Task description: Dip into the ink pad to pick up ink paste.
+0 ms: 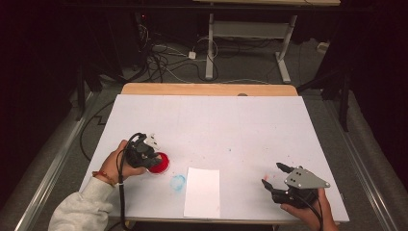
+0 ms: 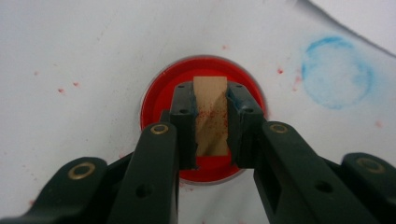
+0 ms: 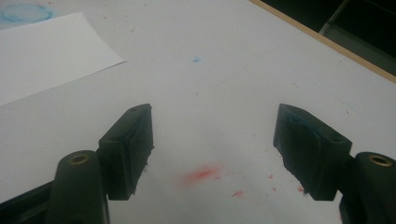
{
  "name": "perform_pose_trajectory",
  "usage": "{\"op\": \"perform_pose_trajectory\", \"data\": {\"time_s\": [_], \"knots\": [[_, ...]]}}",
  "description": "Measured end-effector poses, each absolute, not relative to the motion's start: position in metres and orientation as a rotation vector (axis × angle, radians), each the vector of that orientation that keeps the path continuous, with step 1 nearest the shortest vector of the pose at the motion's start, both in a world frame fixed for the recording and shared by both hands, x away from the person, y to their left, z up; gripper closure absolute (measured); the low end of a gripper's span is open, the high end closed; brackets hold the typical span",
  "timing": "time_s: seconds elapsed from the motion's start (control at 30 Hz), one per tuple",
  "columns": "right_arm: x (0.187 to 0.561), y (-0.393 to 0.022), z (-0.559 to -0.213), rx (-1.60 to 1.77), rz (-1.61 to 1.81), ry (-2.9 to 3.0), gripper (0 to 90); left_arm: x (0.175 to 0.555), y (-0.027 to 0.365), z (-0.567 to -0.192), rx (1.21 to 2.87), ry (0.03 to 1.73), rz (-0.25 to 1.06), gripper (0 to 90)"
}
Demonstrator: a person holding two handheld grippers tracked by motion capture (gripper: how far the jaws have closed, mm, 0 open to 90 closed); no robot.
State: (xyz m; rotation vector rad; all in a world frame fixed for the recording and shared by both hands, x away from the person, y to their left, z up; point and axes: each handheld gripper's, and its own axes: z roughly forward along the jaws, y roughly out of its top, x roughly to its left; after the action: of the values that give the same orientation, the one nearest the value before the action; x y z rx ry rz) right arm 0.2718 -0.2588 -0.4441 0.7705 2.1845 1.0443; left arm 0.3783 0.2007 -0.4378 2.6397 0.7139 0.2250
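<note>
White paper covers the table (image 1: pixel 250 125), flecked with red specks and one blue ring stain (image 1: pixel 177 182) at lower centre of the high view, beside a loose white sheet (image 1: pixel 202 192). At lower left the left gripper (image 1: pixel 155 160) points down over a round red ink pad (image 1: pixel 162 163), its jaws clamped on a small wooden stamp block (image 2: pixel 211 116). The step in hand looks like inking the stamp, so the block should go down flat and centred on the pad, with even pressure and no tilt, then lift straight up to keep the ink from smearing. At lower right the right gripper (image 1: pixel 275 177) hovers with its jaws spread wide and nothing between them. The left gripper view reveals what the high view hides under the hand: the block's pale face speckled with red and the pad's rim (image 2: pixel 154 84) around it. The right gripper view adds a red smudge (image 3: pixel 201 174) on the table between its pads (image 3: pixel 130 144).
</note>
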Motion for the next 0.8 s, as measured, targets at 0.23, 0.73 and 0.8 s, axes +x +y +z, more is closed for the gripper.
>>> {"op": "perform_pose_trajectory", "data": {"time_s": [0.23, 0.73, 0.8], "knots": [[0.2724, -0.2587, -0.4446, 0.771, 1.041, 2.187, 28.7, 0.3834, 0.2014, -0.4452, 2.641, 0.734, 0.183, 73.6], [0.2782, -0.2553, -0.4442, 0.770, 1.047, 2.189, 28.7, 0.3852, 0.2019, -0.4480, 2.632, 0.751, 0.167, 73.7], [0.2791, -0.2552, -0.4447, 0.776, 1.044, 2.191, 28.6, 0.3856, 0.2025, -0.4483, 2.630, 0.750, 0.162, 73.7]]}}
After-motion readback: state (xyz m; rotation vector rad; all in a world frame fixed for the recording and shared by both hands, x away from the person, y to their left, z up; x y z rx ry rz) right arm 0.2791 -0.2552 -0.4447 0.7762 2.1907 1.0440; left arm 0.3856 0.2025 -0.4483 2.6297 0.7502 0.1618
